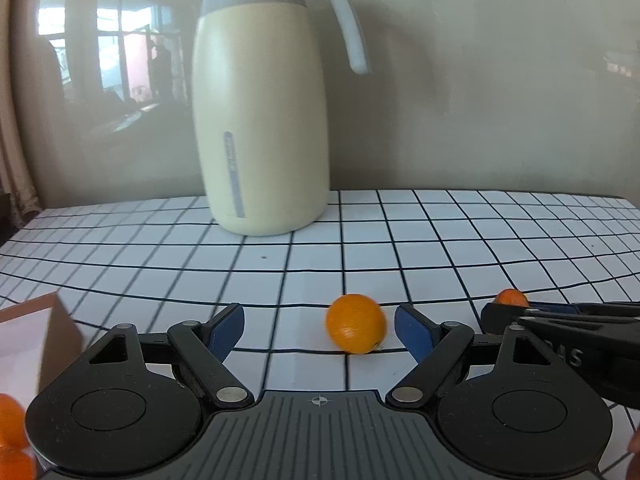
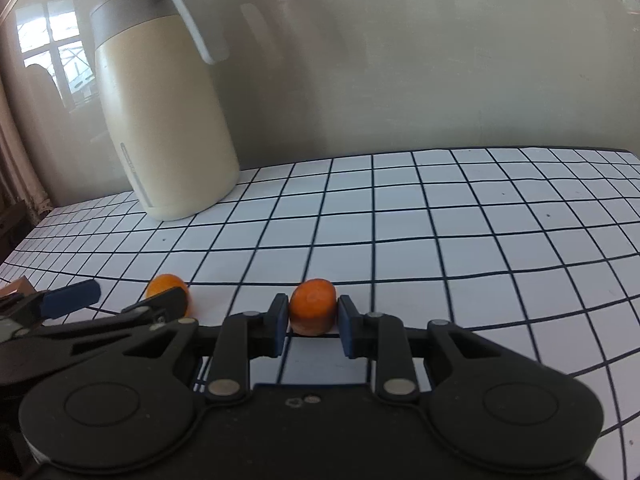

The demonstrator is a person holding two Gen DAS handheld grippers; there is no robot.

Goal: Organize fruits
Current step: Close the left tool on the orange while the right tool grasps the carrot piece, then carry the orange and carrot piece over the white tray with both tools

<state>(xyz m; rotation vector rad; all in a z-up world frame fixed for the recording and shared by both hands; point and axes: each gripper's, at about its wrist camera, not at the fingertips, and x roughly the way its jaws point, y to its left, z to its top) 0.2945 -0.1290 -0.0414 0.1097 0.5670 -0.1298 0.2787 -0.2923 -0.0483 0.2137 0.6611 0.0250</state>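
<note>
Left tool: the left gripper [image 1: 319, 330], black-armed with blue pads, stands apart; neither pad presses on anything.
Left fruit: a small round orange fruit [image 1: 355, 323] lies on the black-lined white grid tablecloth [image 1: 440, 240] between the jaws, nearer the right-hand pad and clear of the left-hand one; whether it touches the near pad I cannot tell.
Right tool: the right gripper [image 2: 312, 322] is clamped on a second small orange fruit [image 2: 312, 312], the blue pads pressing its two sides; the fruit sits at table level, at the very tips.
Box: a brown cardboard box [image 1: 36, 340] shows off the left tool's left side, with more orange fruit [image 1: 12, 440] at that view's lower left edge.
Jug: a tall cream jug with a grey lid and handle [image 1: 262, 120] stands well ahead of both tools.
Step in hand: judged, gathering one fruit per tool.
Doing it well: slide the left tool so the fruit sits midway between the pads, then close slowly; a lopsided squeeze may roll it away; seat the right fruit deeper or lift gently; keep the two tools from knocking together, as they are close.
</note>
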